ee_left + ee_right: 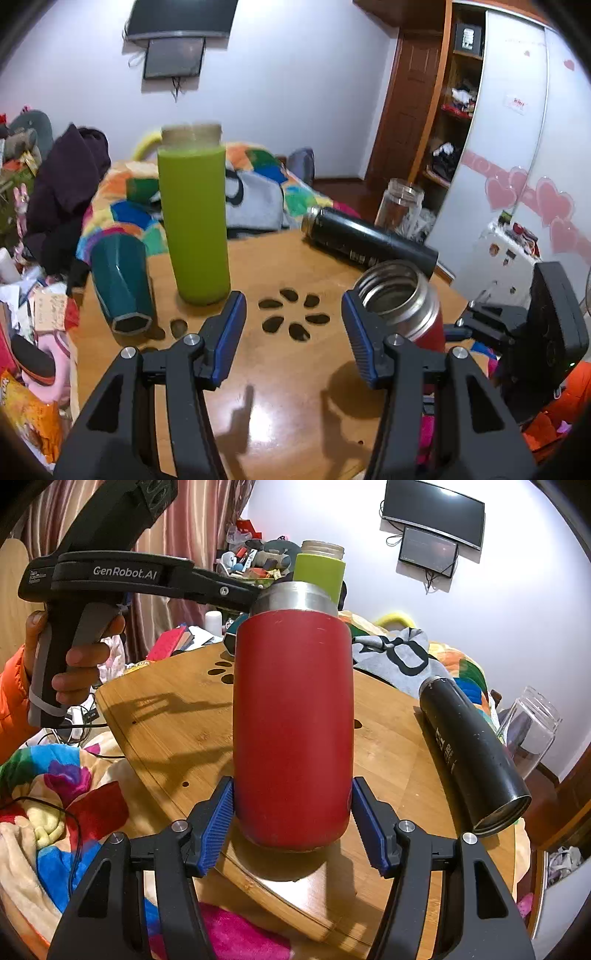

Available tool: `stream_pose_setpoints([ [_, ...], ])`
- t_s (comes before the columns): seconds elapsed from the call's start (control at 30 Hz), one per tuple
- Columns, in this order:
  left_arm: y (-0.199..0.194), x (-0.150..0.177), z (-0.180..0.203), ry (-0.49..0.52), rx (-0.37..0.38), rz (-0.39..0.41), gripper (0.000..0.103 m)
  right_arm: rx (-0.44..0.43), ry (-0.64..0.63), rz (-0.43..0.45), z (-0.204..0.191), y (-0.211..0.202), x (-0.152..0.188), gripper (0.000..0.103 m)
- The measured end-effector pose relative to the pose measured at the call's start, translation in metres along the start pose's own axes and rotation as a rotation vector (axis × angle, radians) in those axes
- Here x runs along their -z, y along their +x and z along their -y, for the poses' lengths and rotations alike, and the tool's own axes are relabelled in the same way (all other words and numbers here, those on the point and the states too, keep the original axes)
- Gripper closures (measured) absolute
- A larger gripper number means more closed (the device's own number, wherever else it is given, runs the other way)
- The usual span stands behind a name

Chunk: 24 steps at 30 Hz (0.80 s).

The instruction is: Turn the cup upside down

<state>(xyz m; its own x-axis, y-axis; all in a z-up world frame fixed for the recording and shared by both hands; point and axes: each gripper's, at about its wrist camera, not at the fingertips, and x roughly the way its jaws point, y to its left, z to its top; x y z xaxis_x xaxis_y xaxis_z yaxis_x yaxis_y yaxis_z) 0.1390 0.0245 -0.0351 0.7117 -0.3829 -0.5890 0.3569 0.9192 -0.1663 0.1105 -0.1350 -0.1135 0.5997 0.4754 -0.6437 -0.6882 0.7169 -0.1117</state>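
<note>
Right gripper (pixel 291 823) jaws astride upright red cup (pixel 291 716).

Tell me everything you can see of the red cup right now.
The red cup is a matte red metal flask with a bare steel threaded neck, lidless, mouth up. It stands upright on the wooden table, near its edge. The right gripper brackets its base, jaws open, pads close but not clearly pressing. The left gripper is open beside its neck.

place: home bedroom | signs: patchwork bedding (pixel 122 206), wardrobe (pixel 491 129) (heart stickers), curtains (pixel 192 554)
</note>
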Motion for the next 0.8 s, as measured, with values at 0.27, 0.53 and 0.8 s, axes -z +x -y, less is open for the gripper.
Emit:
stream_pose_setpoints([
  [0.27,0.016,0.014,-0.006,-0.048,0.006,-0.021,0.051,-0.001,-0.006,-0.002,-0.001,-0.001,-0.001,0.044],
  [0.53,0.024,0.027,-0.011,-0.054,-0.022,-0.014,0.052,0.006,-0.049,-0.020,-0.002,-0.001,-0.003,0.044],
  [0.8,0.031,0.038,-0.017,-0.062,-0.048,-0.038,0.052,0.014,-0.102,-0.038,-0.007,-0.001,-0.004,0.044],
])
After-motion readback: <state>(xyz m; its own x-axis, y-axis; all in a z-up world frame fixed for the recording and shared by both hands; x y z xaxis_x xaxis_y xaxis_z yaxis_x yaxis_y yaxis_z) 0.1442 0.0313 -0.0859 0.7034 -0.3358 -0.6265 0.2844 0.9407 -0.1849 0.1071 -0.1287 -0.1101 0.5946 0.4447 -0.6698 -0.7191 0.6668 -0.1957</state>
